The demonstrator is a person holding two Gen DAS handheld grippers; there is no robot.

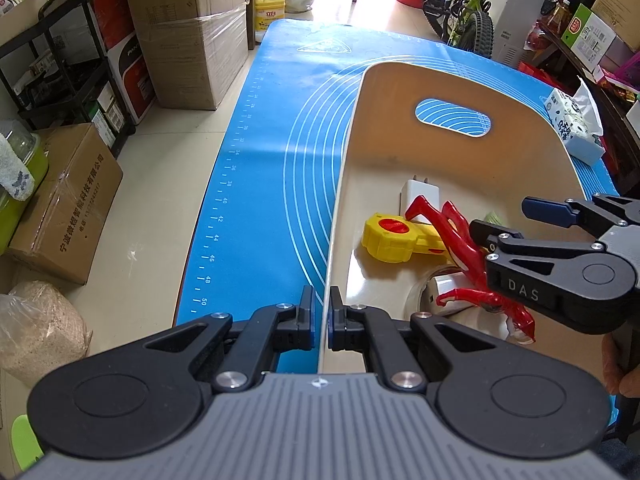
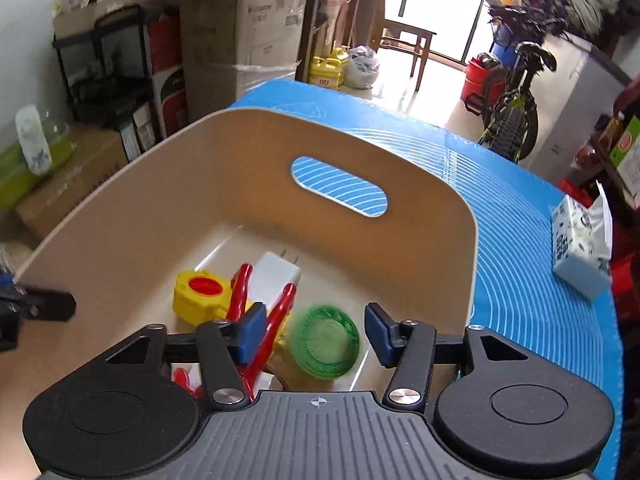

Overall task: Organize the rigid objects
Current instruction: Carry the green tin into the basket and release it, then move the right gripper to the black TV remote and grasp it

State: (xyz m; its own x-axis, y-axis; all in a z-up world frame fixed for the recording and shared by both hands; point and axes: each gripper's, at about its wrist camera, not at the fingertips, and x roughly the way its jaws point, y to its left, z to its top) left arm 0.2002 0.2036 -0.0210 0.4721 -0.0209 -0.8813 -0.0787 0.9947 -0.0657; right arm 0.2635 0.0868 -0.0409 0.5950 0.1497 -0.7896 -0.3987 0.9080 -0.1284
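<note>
Two grippers: the left gripper (image 1: 322, 320) pinches the smooth beige bin's (image 1: 520, 92) thin rim; the right gripper (image 2: 316, 334) gapes over a ribbed green disc (image 2: 326, 342)

Both wrist views look closely down into the same beige bin (image 1: 440, 80).

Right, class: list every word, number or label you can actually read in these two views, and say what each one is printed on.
"DAS": on the right gripper arm.
"36", "38", "40", "42", "44", "46", "48", "50": ruler along the blue mat edge.
"立白": yellow detergent jug.
"空气净化器": tall cardboard box.
"宁波微煜智能科技有限公司": brown carton on the floor.
Tissue pack print: too blurred to read.
</note>
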